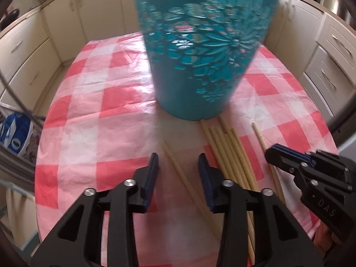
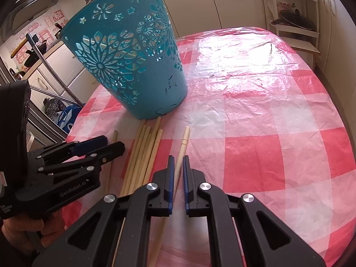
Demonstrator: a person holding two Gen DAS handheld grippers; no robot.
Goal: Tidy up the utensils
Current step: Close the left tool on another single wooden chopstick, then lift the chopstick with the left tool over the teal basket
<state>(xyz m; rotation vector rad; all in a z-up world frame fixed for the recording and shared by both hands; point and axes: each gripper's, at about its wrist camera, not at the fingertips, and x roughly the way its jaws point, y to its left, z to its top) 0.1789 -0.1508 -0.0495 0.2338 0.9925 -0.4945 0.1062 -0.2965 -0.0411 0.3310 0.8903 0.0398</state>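
Note:
A teal cut-out basket [image 1: 200,51] [image 2: 131,62] stands on the red-checked table. Several pale wooden chopsticks [image 1: 229,153] [image 2: 144,153] lie in a bundle in front of it. My left gripper [image 1: 179,162] is open, its jaws either side of a lone chopstick [image 1: 178,169] on the cloth. My right gripper [image 2: 177,162] has its jaws narrowly apart around another lone chopstick [image 2: 182,146], not clamped on it. Each gripper shows in the other's view: the right one [image 1: 280,153] and the left one [image 2: 109,144].
The table [image 2: 267,111] has a glossy plastic cover. Kitchen cabinets [image 1: 29,62] ring the table. A white rack with pans [image 2: 296,20] stands at the far right. A blue bag [image 1: 15,133] lies on the floor at left.

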